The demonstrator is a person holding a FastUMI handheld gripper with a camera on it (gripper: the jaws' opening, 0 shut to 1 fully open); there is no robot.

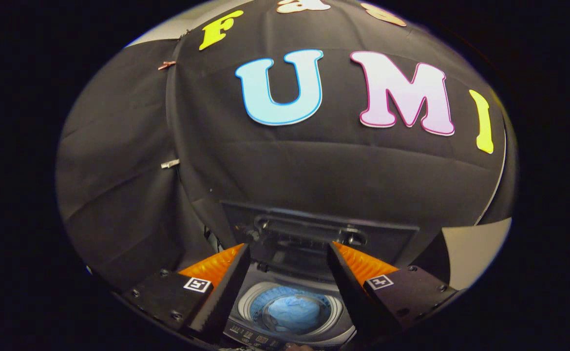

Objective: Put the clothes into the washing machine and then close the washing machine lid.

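A small top-loading washing machine (pixel 246 312) stands below and just ahead of my fingers. Its dark lid (pixel 314 229) is raised upright behind the tub, leaning toward the black cloth wall. Inside the round drum lies a light blue piece of clothing (pixel 292 309), bunched up. My gripper (pixel 287 256) hangs above the machine, open, with nothing between its fingers. The tub opening shows in the gap between the two fingers. A strip of control buttons (pixel 253 336) runs along the machine's near edge.
The black booth cloth (pixel 119 185) hangs close behind and to the left of the machine. A pale wall patch (pixel 475 248) shows past the cloth at the right. Metal clips (pixel 170 164) pin the cloth seam at the left.
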